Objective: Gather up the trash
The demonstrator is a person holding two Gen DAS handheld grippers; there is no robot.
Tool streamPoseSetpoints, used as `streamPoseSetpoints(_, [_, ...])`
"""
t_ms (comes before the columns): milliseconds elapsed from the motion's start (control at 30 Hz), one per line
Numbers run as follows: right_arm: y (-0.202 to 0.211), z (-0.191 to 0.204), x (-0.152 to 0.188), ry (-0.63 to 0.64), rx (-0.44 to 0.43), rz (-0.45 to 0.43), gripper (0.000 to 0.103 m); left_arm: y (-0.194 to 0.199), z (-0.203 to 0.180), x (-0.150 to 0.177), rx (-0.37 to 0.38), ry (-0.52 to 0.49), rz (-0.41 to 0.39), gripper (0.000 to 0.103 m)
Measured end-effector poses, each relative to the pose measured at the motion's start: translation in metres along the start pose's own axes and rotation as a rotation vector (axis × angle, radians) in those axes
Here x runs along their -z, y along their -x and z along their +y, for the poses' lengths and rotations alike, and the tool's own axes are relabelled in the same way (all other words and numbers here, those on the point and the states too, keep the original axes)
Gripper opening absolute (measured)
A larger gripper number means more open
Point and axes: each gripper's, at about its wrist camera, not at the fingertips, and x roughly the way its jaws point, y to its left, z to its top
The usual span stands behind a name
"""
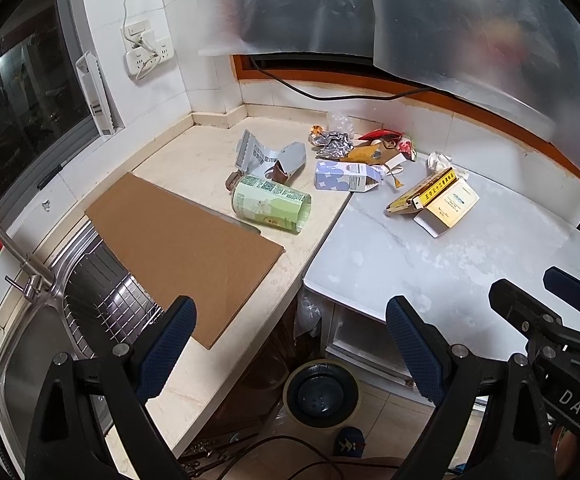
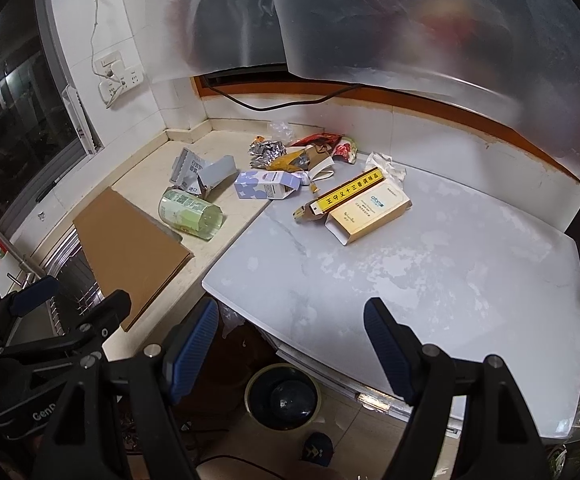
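Left wrist view shows a flat brown cardboard sheet (image 1: 186,252) over a steel sink (image 1: 30,344), which the right view mostly hides. Both the left gripper (image 1: 290,340) and right gripper (image 2: 290,340) hold their fingers wide apart and empty, above the table (image 2: 429,272) with crumpled foil (image 2: 266,150).

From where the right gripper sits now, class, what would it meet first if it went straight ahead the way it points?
Probably the bare grey marble-look tabletop. The open right gripper aims at its empty stretch; the yellow cardboard boxes lie farther along and slightly right. Depth is hard to judge through the fisheye.

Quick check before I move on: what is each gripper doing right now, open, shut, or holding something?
Left gripper: open, holding nothing, above the counter edge.
Right gripper: open, holding nothing, near the white tabletop.
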Motion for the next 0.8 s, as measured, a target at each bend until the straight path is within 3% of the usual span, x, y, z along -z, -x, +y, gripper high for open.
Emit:
streamPoseSetpoints(533, [-0.007,-0.002,-0.005,-0.006,-0.007,0.005,0.076,-0.005,-0.001,-0.006,-0.007,-0.007,0.002,0.094])
streamPoseSetpoints(800, [-0.017,-0.022,-0.016,-0.059,-0.007,-0.004,0.076,-0.014,-0.023,-0.025,0.004,-0.087,-0.019,0.094])
